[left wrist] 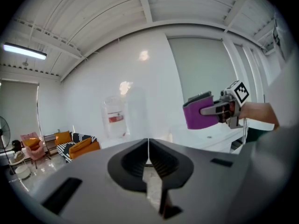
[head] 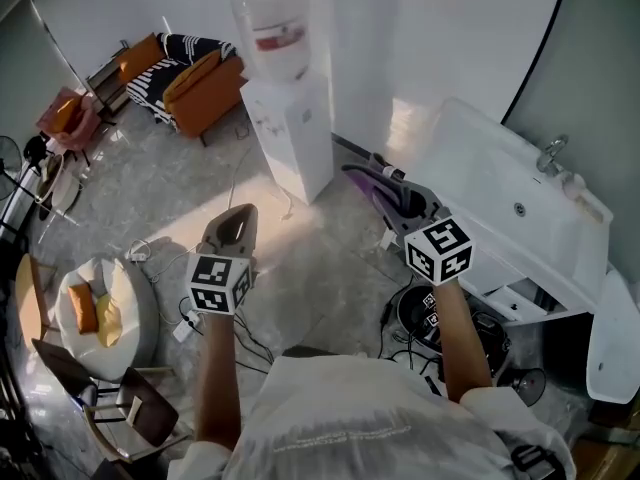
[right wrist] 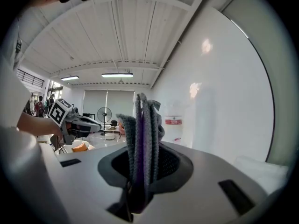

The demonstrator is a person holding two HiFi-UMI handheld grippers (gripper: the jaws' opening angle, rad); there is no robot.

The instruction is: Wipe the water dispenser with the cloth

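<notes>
The white water dispenser (head: 291,133) stands against the far wall with a clear bottle (head: 272,30) on top. My right gripper (head: 388,192) is shut on a folded purple and grey cloth (head: 362,179), held in the air to the right of the dispenser and short of it. In the right gripper view the cloth (right wrist: 142,139) sticks up between the jaws, with the dispenser (right wrist: 174,124) behind it. My left gripper (head: 231,226) hovers over the floor in front of the dispenser. Its jaws are shut with nothing between them (left wrist: 148,158). The left gripper view shows the bottle (left wrist: 115,117) and the cloth (left wrist: 200,112).
A white sink unit (head: 520,213) stands close on the right. An orange sofa (head: 192,80) is at the far left beside the dispenser. A round white chair (head: 103,313) with cushions sits at the near left. Cables (head: 405,313) lie on the floor near my feet.
</notes>
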